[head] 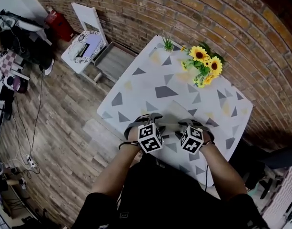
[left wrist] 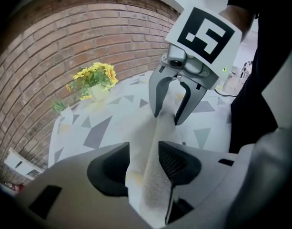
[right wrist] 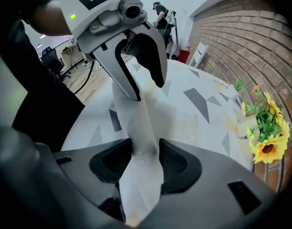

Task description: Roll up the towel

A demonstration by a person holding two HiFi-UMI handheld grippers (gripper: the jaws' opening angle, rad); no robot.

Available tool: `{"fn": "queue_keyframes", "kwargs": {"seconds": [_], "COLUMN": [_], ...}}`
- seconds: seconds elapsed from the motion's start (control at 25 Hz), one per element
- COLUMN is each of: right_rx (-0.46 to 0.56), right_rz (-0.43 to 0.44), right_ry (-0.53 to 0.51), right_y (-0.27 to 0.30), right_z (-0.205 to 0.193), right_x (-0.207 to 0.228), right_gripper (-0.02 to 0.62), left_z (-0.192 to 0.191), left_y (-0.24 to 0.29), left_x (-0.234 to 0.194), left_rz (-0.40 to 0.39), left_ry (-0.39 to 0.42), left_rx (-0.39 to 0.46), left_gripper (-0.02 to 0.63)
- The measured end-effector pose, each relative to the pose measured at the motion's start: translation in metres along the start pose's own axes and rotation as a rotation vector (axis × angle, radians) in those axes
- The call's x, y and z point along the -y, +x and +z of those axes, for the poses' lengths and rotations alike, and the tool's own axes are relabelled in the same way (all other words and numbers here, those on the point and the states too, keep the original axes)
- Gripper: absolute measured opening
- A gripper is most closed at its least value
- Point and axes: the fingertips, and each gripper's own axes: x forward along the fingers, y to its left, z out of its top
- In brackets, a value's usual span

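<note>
The towel [right wrist: 136,113] is pale, nappy terry. It lies on the tabletop [head: 150,80] at its 6 o'clock edge, nearest the person, with its near edge gathered into a soft rounded ridge that runs from one jaw pair to the other.

The left hand-held gripper [left wrist: 145,162] is released. Its dark ribbed pads stand apart, and the ridge leans against the pad at 3 o'clock only. The right hand-held gripper [right wrist: 146,159] is clenched on the towel, with the cloth waisted between both pads and spreading wider below them.

The tabletop is a smooth white sheet printed with grey and faint yellow triangles. Sunflowers [head: 205,63] in a pale pot stand at 1 o'clock from the towel, a small green plant [head: 168,43] at 12 o'clock. Behind them is a rough red brick wall [head: 160,8].

Only the head view shows the plank floor [head: 65,109], the trailing cables and both forearms. The left gripper view faces the other gripper's curved grey fingers and its marker cube [left wrist: 205,30], which bears a bold black-and-white square pattern. The right gripper view alone shows a lit green lamp [right wrist: 73,16] on the opposite gripper and a person [right wrist: 162,13] standing far off at 12 o'clock.
</note>
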Motion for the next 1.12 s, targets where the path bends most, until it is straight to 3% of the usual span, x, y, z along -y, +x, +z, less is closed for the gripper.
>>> {"fn": "queue_keyframes", "kwargs": {"seconds": [0.16, 0.24, 0.44, 0.68, 0.84, 1.12], "right_rx": [-0.003, -0.005, -0.02, 0.021, 0.047, -0.025], "right_rz": [-0.038, -0.061, -0.117, -0.192, -0.143, -0.124], "right_ry": [0.059, 0.085, 0.139, 0.218, 0.177, 0.111], "right_y": [-0.001, -0.002, -0.001, -0.012, -0.012, 0.008], "right_z": [0.005, 0.008, 0.011, 0.017, 0.022, 0.004], "right_x": [0.016, 0.024, 0.039, 0.047, 0.032, 0.031], "right_gripper": [0.172, 0.157, 0.15, 0.153, 0.194, 0.225], "left_z": [0.01, 0.009, -0.001, -0.004, -0.004, -0.003], "left_y": [-0.007, -0.006, 0.008, 0.012, 0.013, 0.011], "left_x": [0.007, 0.016, 0.022, -0.002, -0.012, -0.029], "left_rz": [-0.094, -0.132, -0.127, -0.071, -0.073, -0.055], "left_ry": [0.038, 0.095, 0.2, 0.174, 0.15, 0.104], "left_rx": [0.029, 0.012, -0.028, -0.002, 0.009, 0.001], "left_gripper": [0.204, 0.215, 0.236, 0.236, 0.235, 0.233]}}
